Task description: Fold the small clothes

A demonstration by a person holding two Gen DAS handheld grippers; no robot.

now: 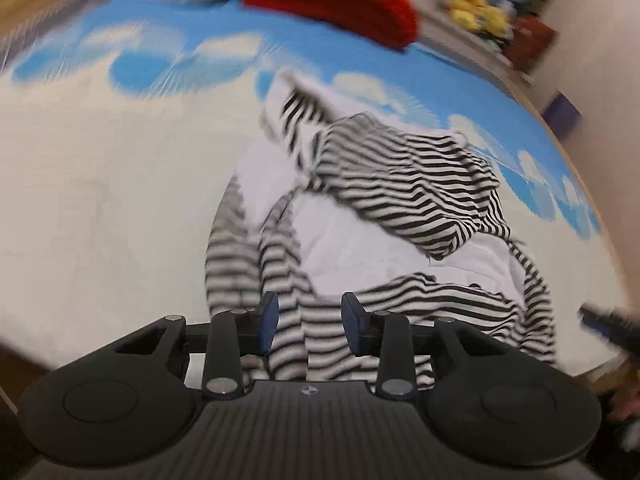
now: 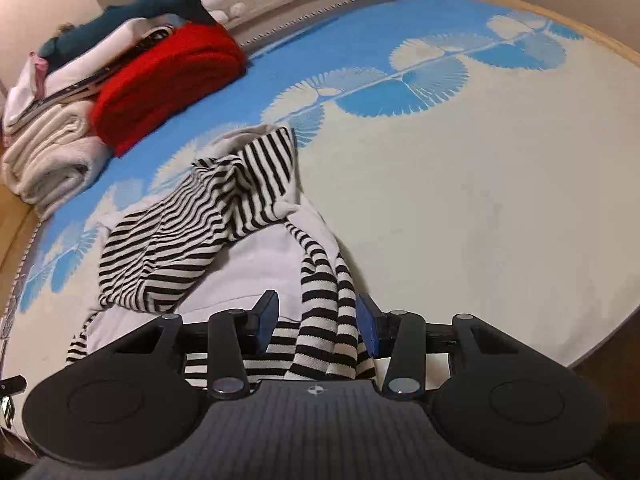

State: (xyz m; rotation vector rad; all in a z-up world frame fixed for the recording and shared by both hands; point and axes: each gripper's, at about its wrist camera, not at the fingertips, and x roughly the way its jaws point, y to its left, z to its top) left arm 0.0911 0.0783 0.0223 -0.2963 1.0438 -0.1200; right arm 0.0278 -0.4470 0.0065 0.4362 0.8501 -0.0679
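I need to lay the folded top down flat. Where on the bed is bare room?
Bare: the white stretch of bedspread beside the striped top, out to the far rim. Crowded: the corner with the red knit and towels.

No words, brand names, labels or numbers can be read in either view. The only sign is a small round mark, quartered light and dark, at the top middle of each gripper's ribbed body: one on the left gripper (image 1: 308, 328), one on the right gripper (image 2: 318, 330).
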